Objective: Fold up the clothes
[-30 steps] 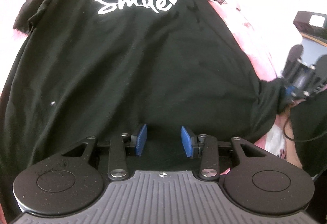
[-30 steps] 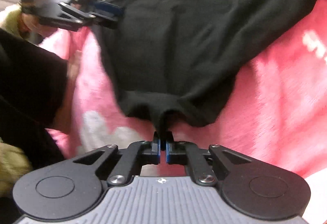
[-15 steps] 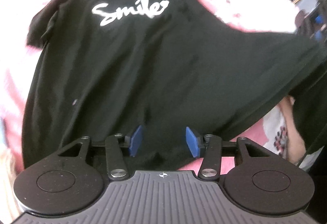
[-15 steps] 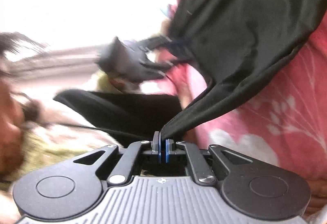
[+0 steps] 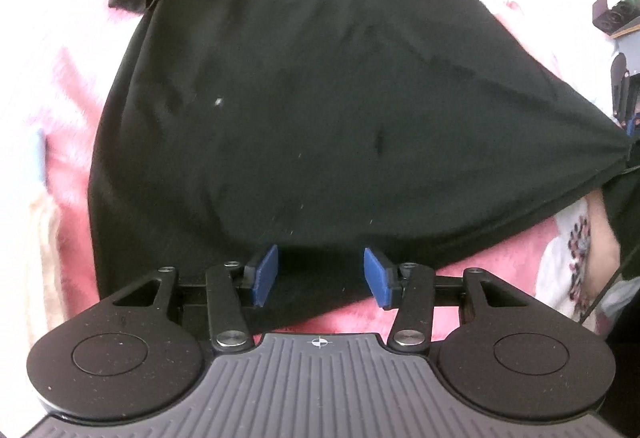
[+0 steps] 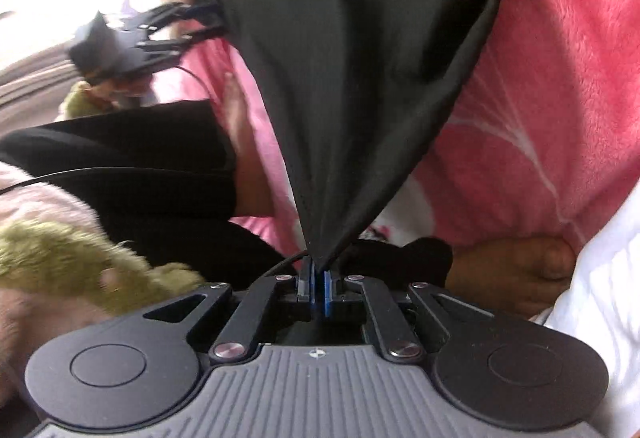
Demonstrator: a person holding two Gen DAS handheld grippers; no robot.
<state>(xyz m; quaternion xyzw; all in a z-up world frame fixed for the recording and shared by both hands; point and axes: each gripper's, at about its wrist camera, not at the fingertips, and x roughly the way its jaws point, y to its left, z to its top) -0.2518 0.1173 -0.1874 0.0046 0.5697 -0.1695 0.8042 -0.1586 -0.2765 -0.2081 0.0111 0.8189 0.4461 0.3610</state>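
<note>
A black T-shirt (image 5: 304,110) with white "Smile" lettering lies face up on a pink blanket (image 5: 72,86). My left gripper (image 5: 322,278) is open at the near hem, and black cloth lies between its blue pads (image 5: 266,274). At the far right edge, my right gripper (image 5: 622,94) pulls the hem corner out into a taut point. In the right wrist view, the right gripper (image 6: 317,290) is shut on that corner, and the shirt (image 6: 360,58) fans upward from it. The left gripper (image 6: 192,26) shows at the shirt's far edge.
A person's leg in black cloth (image 6: 140,158) and a bare foot (image 6: 516,270) lie close to the right gripper. A green plush toy (image 6: 60,258) sits at lower left, with a thin cable (image 6: 80,172) above it. A dark speaker-like box (image 5: 616,8) stands at the far right.
The right gripper has drawn the hem corner outward and up off the blanket, pulling the shirt's right side taut. The left gripper has stayed open at the hem.
</note>
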